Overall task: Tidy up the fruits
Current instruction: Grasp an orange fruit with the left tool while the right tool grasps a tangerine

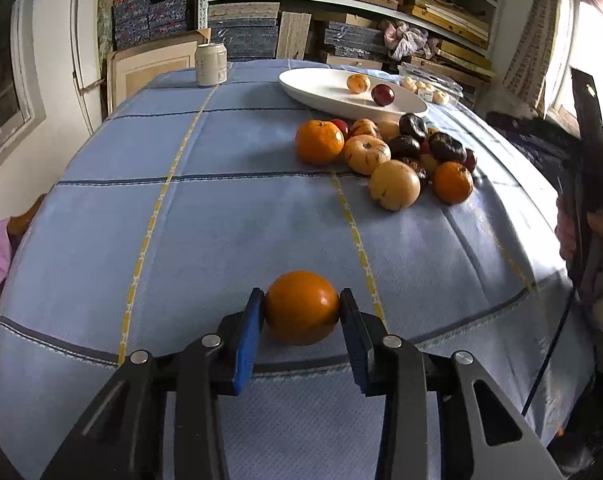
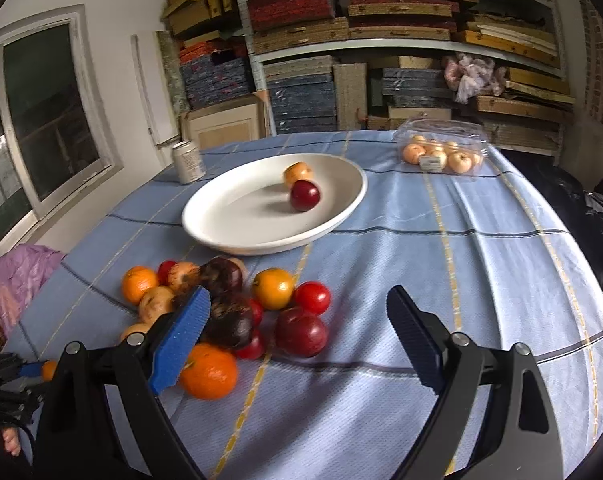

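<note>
— Orange fruit, where is it?
— An orange (image 1: 301,307) sits on the blue tablecloth (image 1: 229,216), pinched by the left gripper (image 1: 301,312).
— And the right gripper (image 2: 297,312)?
— Jaws wide, empty, above the fruit pile (image 2: 237,304).

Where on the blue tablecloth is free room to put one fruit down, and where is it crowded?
Free: the cloth between the can and the fruit pile, and right of the pile toward the clear box. The white plate is mostly bare. Crowded: the pile itself.

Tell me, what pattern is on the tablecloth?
Light blue tablecloth with a check of dark blue and yellow lines; clearest in the right wrist view.
</note>
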Action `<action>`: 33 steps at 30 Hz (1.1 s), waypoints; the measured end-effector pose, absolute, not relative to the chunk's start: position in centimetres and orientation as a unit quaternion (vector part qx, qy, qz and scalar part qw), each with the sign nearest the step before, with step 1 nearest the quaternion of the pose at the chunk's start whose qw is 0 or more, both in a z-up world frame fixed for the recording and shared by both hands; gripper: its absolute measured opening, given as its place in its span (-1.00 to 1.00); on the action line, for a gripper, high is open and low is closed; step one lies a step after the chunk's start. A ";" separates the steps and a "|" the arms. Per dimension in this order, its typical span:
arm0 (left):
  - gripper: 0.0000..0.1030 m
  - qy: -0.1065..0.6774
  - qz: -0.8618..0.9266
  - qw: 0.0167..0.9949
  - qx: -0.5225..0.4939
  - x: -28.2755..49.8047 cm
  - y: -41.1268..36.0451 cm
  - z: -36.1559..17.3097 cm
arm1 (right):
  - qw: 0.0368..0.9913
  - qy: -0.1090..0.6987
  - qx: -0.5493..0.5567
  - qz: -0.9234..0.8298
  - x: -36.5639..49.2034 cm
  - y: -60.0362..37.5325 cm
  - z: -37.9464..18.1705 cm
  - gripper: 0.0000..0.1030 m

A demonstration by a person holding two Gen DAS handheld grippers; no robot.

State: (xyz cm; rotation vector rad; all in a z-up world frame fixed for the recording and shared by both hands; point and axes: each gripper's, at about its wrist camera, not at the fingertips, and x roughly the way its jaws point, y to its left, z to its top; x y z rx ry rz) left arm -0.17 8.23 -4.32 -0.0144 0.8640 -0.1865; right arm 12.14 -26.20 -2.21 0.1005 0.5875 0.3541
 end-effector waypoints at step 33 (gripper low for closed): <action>-0.25 0.406 -0.120 0.902 -0.078 6.0 7.2 -4.2 | 0.892 0.375 -0.059 0.247 11.4 -18.4 -7.1 -0.12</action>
